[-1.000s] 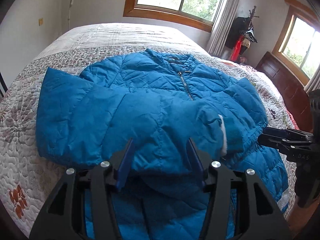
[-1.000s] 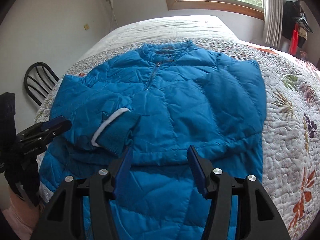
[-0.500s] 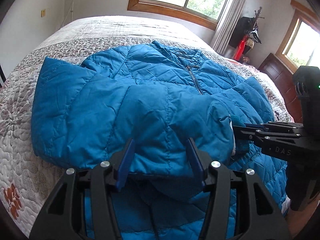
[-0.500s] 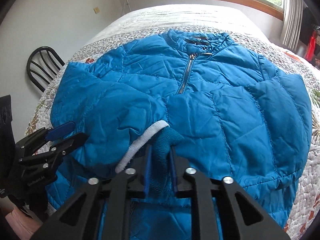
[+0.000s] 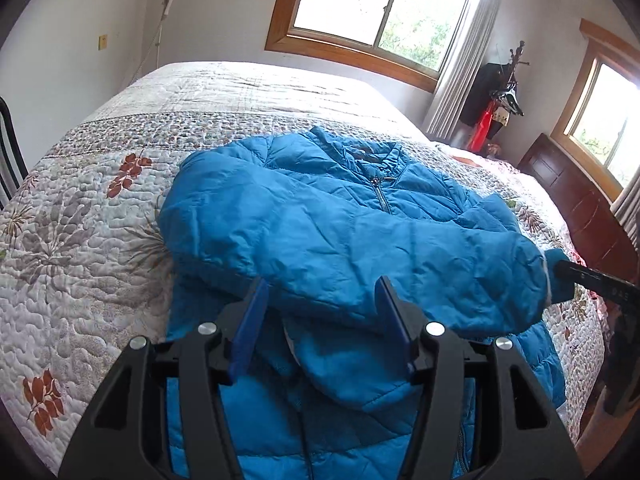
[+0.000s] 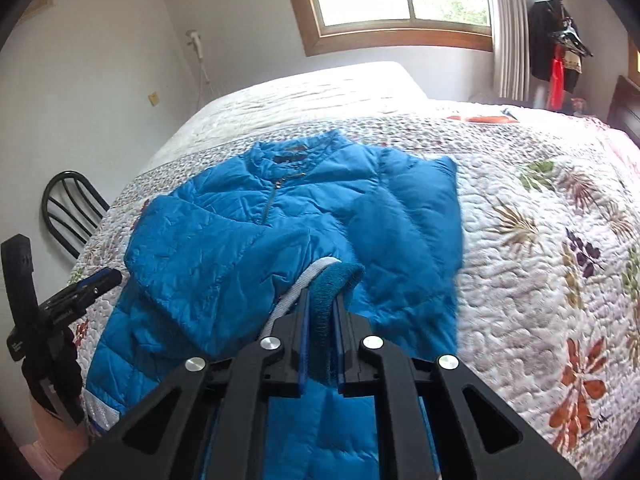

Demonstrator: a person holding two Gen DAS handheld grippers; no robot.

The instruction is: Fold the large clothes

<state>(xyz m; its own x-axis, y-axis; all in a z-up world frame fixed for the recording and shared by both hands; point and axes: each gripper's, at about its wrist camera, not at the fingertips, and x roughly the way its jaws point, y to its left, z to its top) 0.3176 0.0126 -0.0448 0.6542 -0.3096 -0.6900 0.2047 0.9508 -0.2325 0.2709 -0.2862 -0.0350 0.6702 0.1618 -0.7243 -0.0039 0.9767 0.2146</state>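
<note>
On the bed's quilt (image 6: 520, 280), a puffy blue jacket (image 6: 224, 240) of shiny, diamond-stitched fabric lay front up, zipped to its stand-up collar, with one sleeve (image 5: 400, 264) folded across the chest. The right gripper (image 6: 321, 300) was clamped on that sleeve's ribbed knit cuff (image 6: 332, 280), edged by a white band, its jaws having just closed on it, while the left gripper (image 5: 320, 300) hung over the jacket's lower part with jaws half apart and nothing pinched. The quilt was cream, pebbly-stitched and printed with rust, grey and green leaves.
</note>
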